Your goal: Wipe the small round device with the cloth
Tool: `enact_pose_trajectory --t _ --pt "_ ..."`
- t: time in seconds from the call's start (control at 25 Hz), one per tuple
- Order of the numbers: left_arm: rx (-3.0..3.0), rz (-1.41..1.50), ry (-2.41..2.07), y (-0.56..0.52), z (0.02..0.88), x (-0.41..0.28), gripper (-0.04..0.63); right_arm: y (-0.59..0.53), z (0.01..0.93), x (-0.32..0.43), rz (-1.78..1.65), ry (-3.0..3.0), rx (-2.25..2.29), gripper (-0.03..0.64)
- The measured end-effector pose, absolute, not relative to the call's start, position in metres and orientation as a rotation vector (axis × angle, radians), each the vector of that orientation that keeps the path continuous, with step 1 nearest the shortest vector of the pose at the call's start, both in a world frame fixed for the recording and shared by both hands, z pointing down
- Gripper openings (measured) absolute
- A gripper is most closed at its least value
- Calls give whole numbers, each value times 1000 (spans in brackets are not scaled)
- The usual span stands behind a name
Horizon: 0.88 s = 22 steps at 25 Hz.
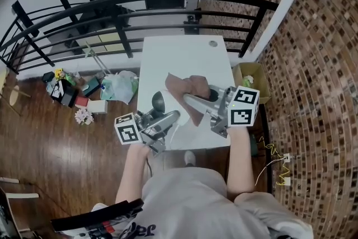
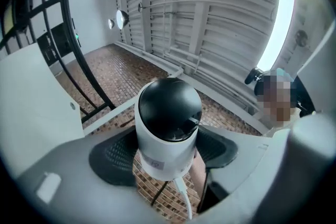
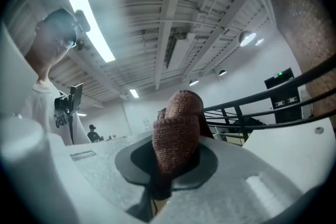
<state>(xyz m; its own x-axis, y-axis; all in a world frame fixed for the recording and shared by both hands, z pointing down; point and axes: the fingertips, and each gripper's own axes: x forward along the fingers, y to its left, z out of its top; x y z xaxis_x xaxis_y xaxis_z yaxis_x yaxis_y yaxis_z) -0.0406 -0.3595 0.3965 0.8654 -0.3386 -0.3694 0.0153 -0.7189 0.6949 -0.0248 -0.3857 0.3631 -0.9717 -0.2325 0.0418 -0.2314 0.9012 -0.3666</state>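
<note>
Pointing black dome away, device sits lengthwise, clamped by L gripper.

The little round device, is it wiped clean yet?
Not that I can see. Done: the left gripper grips the white round device with the black dome, and the right gripper pinches the reddish-brown knitted cloth. In hand: they are close together over the white table, not clearly touching. Left: the wiping itself.

Over the white table, the left gripper holds the device up. The right gripper holds the brown cloth just beside it. Clutter litters the floor.
</note>
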Motion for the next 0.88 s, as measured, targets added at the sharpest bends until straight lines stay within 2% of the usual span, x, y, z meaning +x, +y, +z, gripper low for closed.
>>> enact_pose_trajectory --t 0.16,0.48,0.88 --pt "2340 -629 -96 -340 384 -33 367 -402 390 -15 -718 3039 -471 26" --pt "2212 -903 43 -340 350 -41 367 -388 430 -41 -919 3015 -312 26" --pt "2100 -976 -160 -370 369 -69 367 -404 369 -5 -748 2835 -413 26"
